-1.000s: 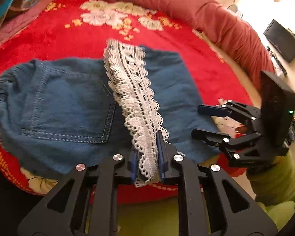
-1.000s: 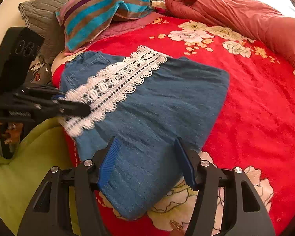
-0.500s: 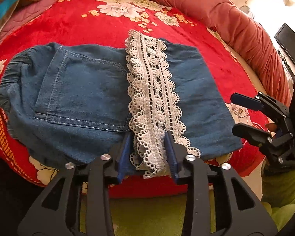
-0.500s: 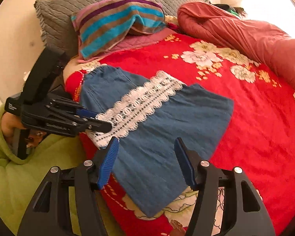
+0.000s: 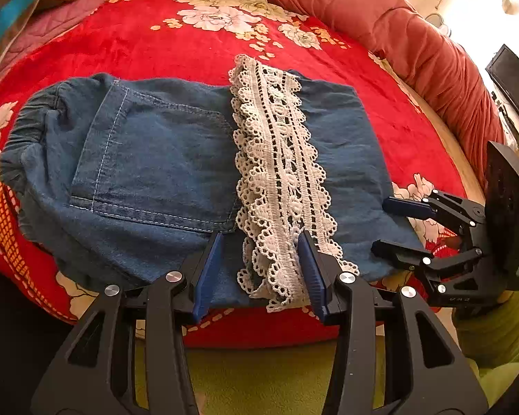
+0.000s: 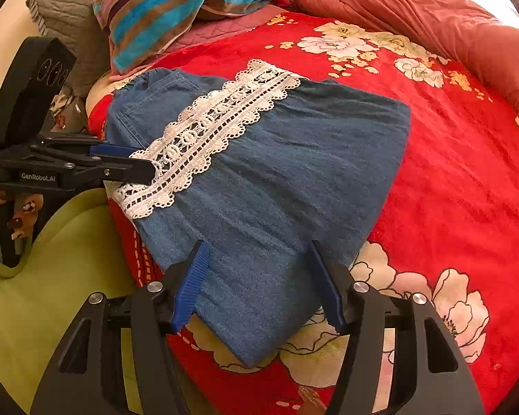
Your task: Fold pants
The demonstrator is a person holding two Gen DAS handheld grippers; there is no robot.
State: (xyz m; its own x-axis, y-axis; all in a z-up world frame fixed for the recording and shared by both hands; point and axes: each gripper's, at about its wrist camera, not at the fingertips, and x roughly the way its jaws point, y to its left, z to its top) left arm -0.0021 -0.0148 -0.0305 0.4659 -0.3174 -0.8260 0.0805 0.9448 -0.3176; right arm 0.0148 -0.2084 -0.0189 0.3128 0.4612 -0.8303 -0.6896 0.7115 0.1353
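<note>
Blue denim pants (image 5: 155, 159) with a white lace hem band (image 5: 280, 173) lie folded flat on the red floral bedspread (image 5: 204, 45). The band lies across the top, next to a back pocket. My left gripper (image 5: 259, 269) is open, its blue pads either side of the near end of the lace. My right gripper (image 6: 259, 276) is open over the near denim edge (image 6: 259, 228). It also shows in the left wrist view (image 5: 391, 224), at the right end of the pants. The left gripper shows in the right wrist view (image 6: 135, 162), beside the lace (image 6: 211, 128).
A rolled rust-red quilt (image 5: 380, 27) lies along the far side of the bed. A striped pillow (image 6: 176, 10) and a grey pillow (image 6: 65, 17) are at the head. A green sleeve (image 6: 52, 276) is at the near bed edge. A dark TV (image 5: 512, 83) stands far right.
My left gripper was shut on the lace end and has opened, letting it drop flat on the pants. Both grippers have drawn back a little toward the near bed edge.
</note>
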